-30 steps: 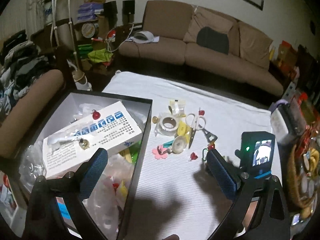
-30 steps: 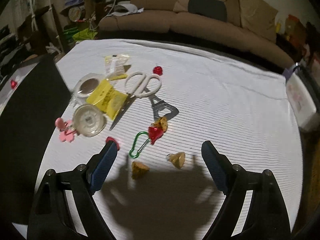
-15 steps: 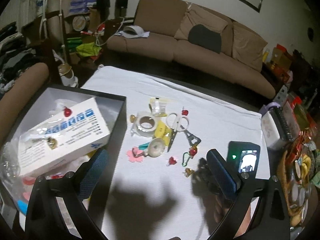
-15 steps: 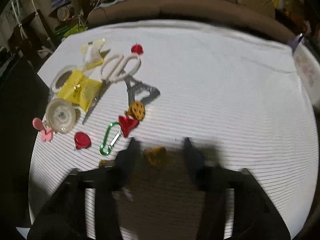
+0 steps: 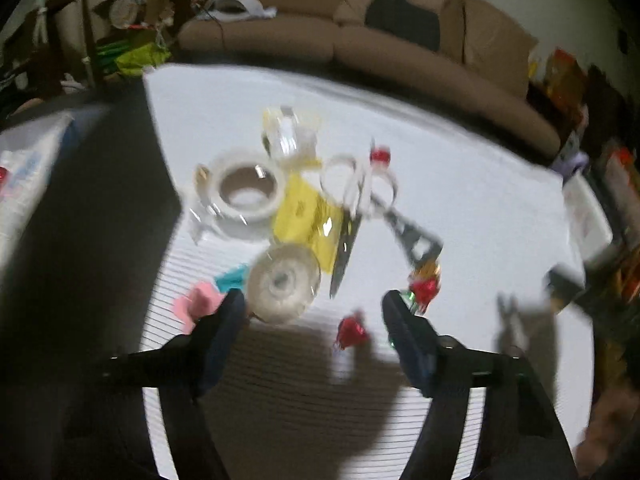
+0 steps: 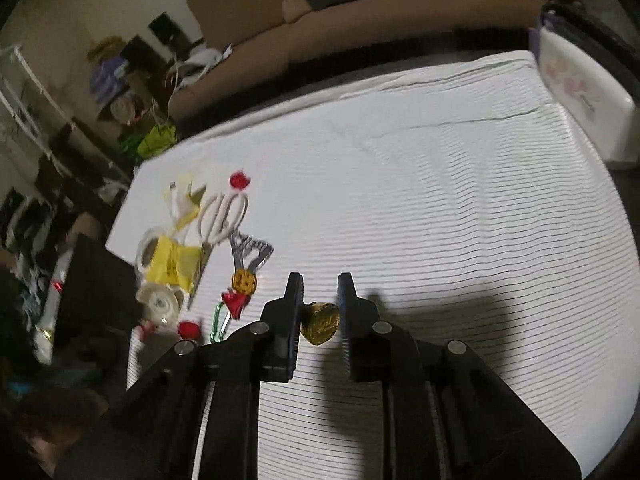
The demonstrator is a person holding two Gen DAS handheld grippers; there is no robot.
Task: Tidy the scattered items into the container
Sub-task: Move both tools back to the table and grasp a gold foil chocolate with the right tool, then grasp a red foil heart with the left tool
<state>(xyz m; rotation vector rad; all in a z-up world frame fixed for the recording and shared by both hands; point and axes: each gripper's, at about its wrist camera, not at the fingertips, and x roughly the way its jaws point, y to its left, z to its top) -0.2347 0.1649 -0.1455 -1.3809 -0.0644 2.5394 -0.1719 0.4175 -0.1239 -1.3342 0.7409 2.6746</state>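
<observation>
Right gripper (image 6: pixel 319 312) jaws are pinching a gold foil candy (image 6: pixel 320 323). Left gripper (image 5: pixel 312 312) jaws, spread, are closing; the red foil candy (image 5: pixel 352 331) is lying between them, untouched, nearer the right-hand one.

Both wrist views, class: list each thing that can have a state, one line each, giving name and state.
Right hand-held gripper: shut on the gold foil candy, lifted off the cloth.
Left hand-held gripper: jaws closing, pads touching nothing; red foil candy lies just below the gap.
Scissors: blades closed, flat on the cloth.
Tape roll: lying flat.
Black box: lid off.
</observation>
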